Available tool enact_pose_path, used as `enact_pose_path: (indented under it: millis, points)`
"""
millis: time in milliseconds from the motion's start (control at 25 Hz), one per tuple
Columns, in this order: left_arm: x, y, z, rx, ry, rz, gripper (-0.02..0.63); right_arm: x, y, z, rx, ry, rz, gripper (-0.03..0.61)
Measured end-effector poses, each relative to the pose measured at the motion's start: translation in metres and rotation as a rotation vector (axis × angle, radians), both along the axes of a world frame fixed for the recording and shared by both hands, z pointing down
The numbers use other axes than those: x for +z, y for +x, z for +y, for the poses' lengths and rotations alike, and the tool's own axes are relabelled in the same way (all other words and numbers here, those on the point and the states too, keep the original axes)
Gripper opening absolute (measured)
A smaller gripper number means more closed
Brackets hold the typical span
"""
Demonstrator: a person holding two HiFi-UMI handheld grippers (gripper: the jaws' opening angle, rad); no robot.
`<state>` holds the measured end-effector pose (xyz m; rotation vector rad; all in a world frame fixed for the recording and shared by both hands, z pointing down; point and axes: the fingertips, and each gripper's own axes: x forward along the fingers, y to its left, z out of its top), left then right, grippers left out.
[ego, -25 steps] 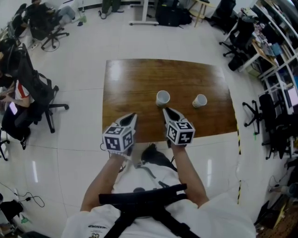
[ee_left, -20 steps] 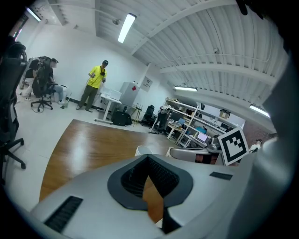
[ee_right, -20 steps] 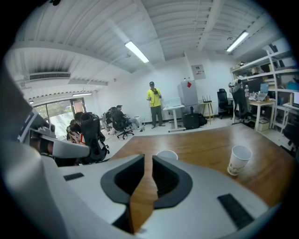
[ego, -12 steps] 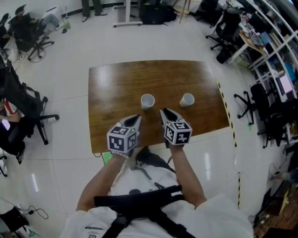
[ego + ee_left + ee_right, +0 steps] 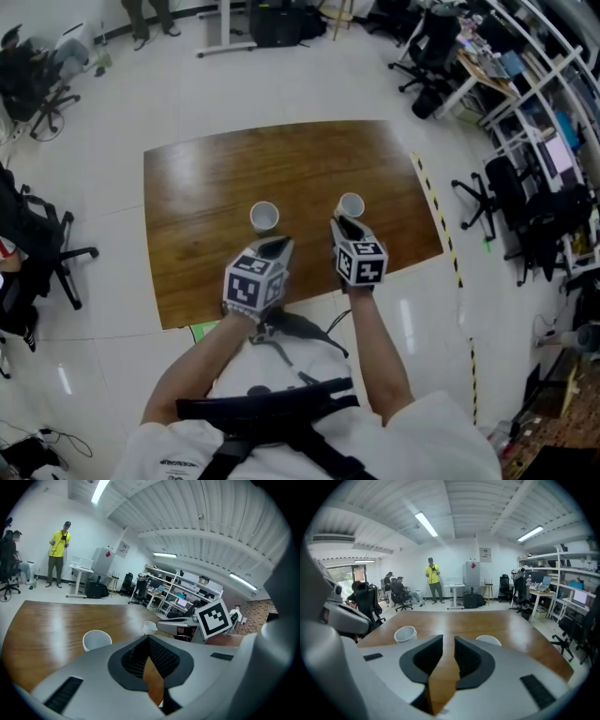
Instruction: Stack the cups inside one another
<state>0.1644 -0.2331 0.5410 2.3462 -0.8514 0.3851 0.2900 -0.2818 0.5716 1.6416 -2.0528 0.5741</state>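
Observation:
Two white paper cups stand upright and apart on the brown wooden table (image 5: 206, 178): the left cup (image 5: 264, 217) (image 5: 97, 639) (image 5: 405, 633) and the right cup (image 5: 351, 204) (image 5: 150, 627) (image 5: 488, 640). My left gripper (image 5: 273, 247) (image 5: 149, 639) hovers just short of the left cup, its fingertips together and nothing in them. My right gripper (image 5: 345, 225) (image 5: 448, 641) sits just short of the right cup. Its jaws have just been opening and a clear gap with only table wood shows between the pads. Neither gripper touches a cup.
The table's near edge runs under my hands. Office chairs (image 5: 37, 244) stand to the left, desks and shelves (image 5: 525, 103) to the right, and striped floor tape (image 5: 450, 253) lies by the table's right edge. A person in yellow (image 5: 432, 576) stands far behind the table.
Both grippers moved forward and to the right. The right one went from beside the left cup to beside the right cup, its jaws spreading. The left one came up to the left cup.

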Motion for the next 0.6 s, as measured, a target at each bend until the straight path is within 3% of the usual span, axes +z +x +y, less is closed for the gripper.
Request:
enact_pose_path:
  millis: [280, 600]
  points:
    - [0.009, 0.039, -0.008, 0.054, -0.025, 0.001, 0.0, 0.01, 0.028, -0.016, -0.005, -0.025, 0.052, 0.103]
    - [0.017, 0.062, -0.022, 0.05, -0.036, -0.032, 0.0, 0.041, 0.043, -0.03, -0.11, -0.093, 0.197, 0.103]
